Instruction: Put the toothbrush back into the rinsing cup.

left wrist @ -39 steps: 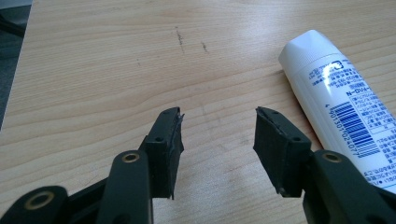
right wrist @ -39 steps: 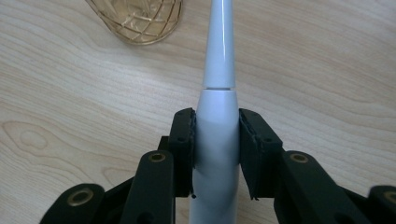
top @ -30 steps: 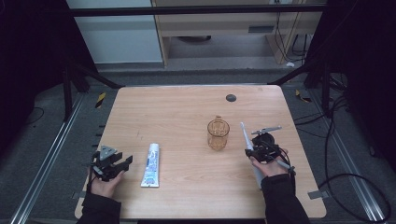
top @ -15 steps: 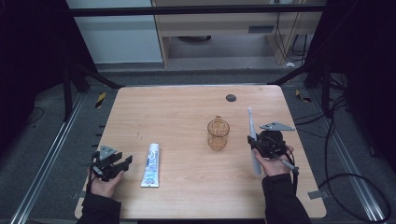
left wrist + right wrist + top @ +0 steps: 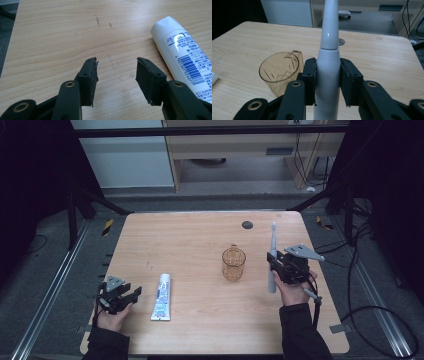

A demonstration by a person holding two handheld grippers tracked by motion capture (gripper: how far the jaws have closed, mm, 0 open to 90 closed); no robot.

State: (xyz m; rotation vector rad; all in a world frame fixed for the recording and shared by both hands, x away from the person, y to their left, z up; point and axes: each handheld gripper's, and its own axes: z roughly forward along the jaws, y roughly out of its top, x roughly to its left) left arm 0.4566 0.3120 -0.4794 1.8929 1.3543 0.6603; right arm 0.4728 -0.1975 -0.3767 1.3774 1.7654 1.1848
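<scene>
Right claw point(image 5: 278, 265) is clamped on the white electric toothbrush point(image 5: 272, 255), pads pressing the thick handle from both sides, brush end pointing toward the far edge of the desk point(image 5: 200, 222). Held off the surface near the right edge, it sits just beside the amber glass cup point(image 5: 233, 263), probably so it can be dropped in. Left claw point(image 5: 131, 295) rests near the front left corner, jaws apart and empty, close to the toothpaste tube point(image 5: 161, 296), ready to take it.

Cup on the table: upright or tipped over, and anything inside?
Upright and empty. The cup stands on its base, mouth up; through its clear amber wall only the table shows.
</scene>
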